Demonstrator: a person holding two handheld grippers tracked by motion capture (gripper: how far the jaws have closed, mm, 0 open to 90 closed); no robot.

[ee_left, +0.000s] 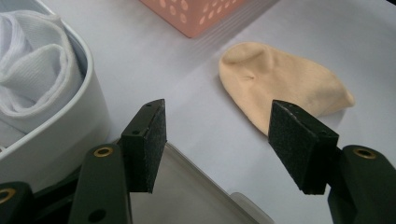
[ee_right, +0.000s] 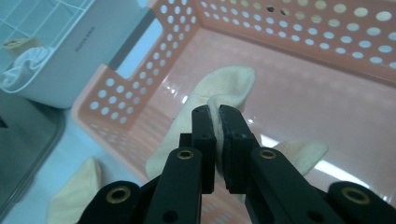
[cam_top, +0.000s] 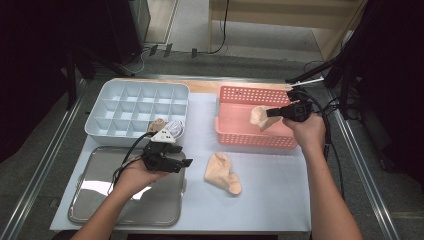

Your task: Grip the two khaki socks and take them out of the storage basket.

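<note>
Clamping a beige sock (ee_right: 224,88) over the pink basket (cam_top: 250,137), right gripper (ee_right: 217,112); left gripper (ee_left: 219,140) gapes.

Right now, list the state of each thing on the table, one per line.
Left hand-held gripper: open, empty, above the tray edge.
Right hand-held gripper: shut on a beige sock, above the basket.
Held beige sock: pinched, hanging.
Second beige sock: lying loose on the table.
Pink basket: upright, nothing lying in it.
White divided box: socks in two front compartments.
Metal tray: empty.
</note>
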